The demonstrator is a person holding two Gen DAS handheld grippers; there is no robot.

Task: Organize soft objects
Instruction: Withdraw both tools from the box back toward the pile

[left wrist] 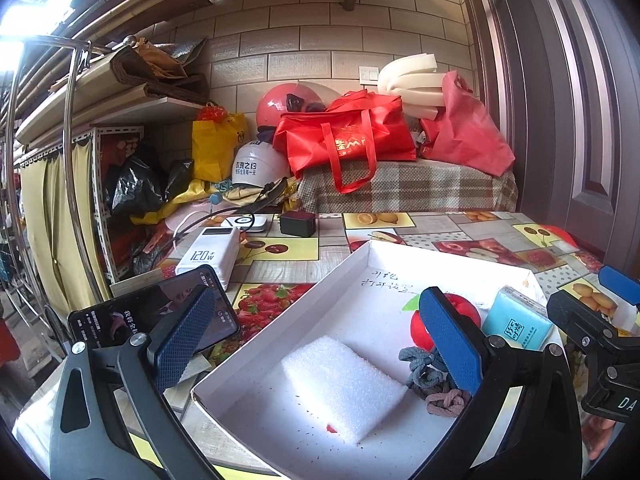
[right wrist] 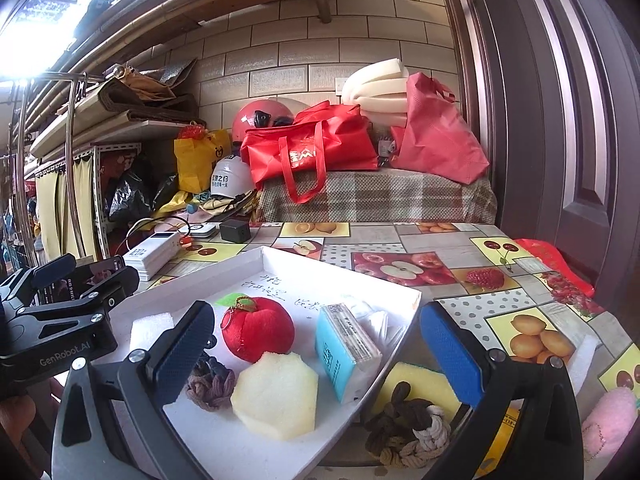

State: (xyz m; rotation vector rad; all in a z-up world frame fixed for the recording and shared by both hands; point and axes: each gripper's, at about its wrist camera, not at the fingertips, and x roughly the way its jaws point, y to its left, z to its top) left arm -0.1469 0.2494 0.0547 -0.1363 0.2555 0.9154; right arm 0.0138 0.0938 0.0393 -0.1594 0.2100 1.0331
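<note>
Here, both hand-held grippers, left (left wrist: 320, 336) and right (right wrist: 316, 344), hang with jaws apart, empty, over a white tray (right wrist: 280, 258) holding a plush apple (right wrist: 258, 328) and tissue pack (right wrist: 346, 350).

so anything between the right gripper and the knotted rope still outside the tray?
Nothing visible. The brown knotted rope lies on the yellow sponge beside the white tray, below the open right gripper.

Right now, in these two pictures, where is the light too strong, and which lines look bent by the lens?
Left wrist view: the top left corner is blown out white, and the white foam block in the white tray glares. Right wrist view: the same corner is overexposed; the door frame and wall tiles bow, the edges darken.
</note>
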